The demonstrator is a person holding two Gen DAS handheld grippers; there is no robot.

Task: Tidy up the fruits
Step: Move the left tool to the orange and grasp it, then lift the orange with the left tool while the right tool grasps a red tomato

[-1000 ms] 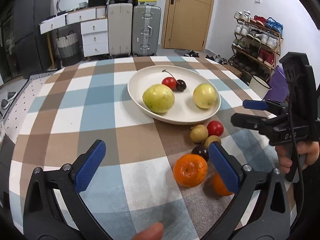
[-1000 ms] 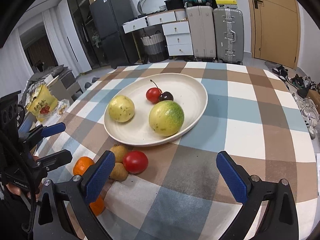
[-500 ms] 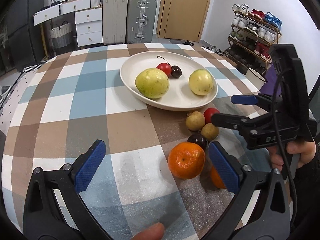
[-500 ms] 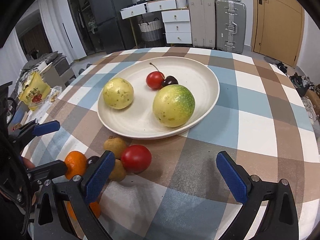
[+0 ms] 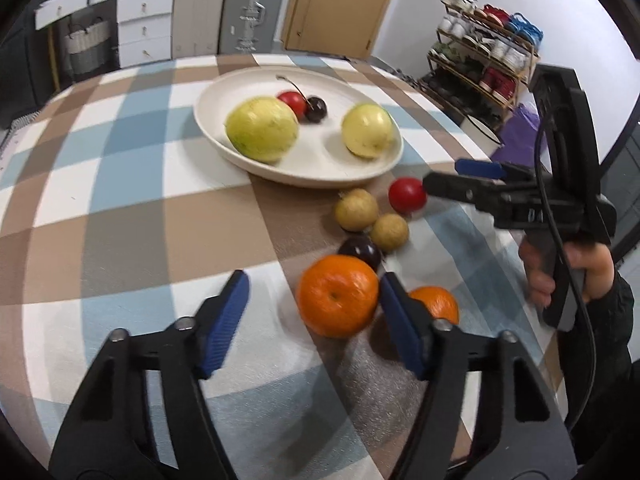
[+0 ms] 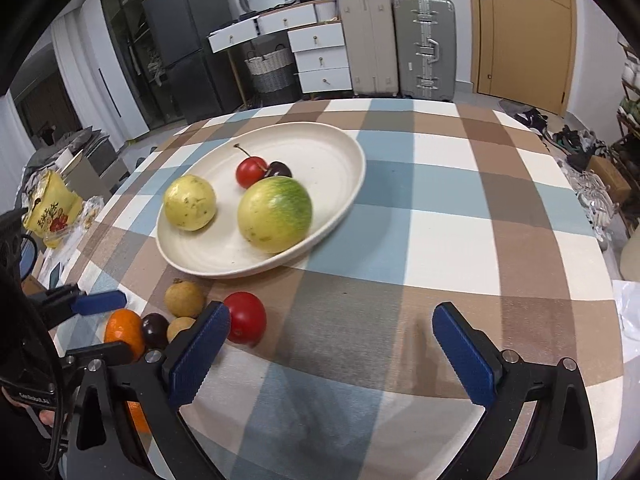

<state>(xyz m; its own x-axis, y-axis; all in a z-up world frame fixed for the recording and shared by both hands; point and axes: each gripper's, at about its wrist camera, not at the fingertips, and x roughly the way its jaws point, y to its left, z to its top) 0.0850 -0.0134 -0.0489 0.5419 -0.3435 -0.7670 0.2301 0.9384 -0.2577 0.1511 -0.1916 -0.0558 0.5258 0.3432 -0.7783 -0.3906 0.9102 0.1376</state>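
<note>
A cream plate (image 5: 320,168) (image 6: 340,152) holds two yellow-green round fruits (image 5: 262,128) (image 5: 368,130), a red cherry (image 5: 292,101) and a dark cherry (image 5: 316,109). On the checked cloth in front of it lie a red fruit (image 5: 406,195) (image 6: 246,317), two tan longans (image 5: 356,210) (image 5: 389,233), a dark plum (image 5: 360,250) and two oranges (image 5: 338,296) (image 5: 436,304). My left gripper (image 5: 314,312) is open, low over the cloth, with the near orange just inside its right finger. My right gripper (image 6: 330,344) is open, its left finger beside the red fruit.
Suitcases (image 6: 400,40), white drawers (image 6: 316,56) and a door stand behind the table. A shoe rack (image 5: 484,60) is at the right. A yellow snack bag (image 6: 50,212) lies off the table's left edge.
Both grippers have moved forward and down toward the loose fruit. The left jaws have narrowed somewhat and now stand beside the near orange. The right finger has come up to the red fruit.
</note>
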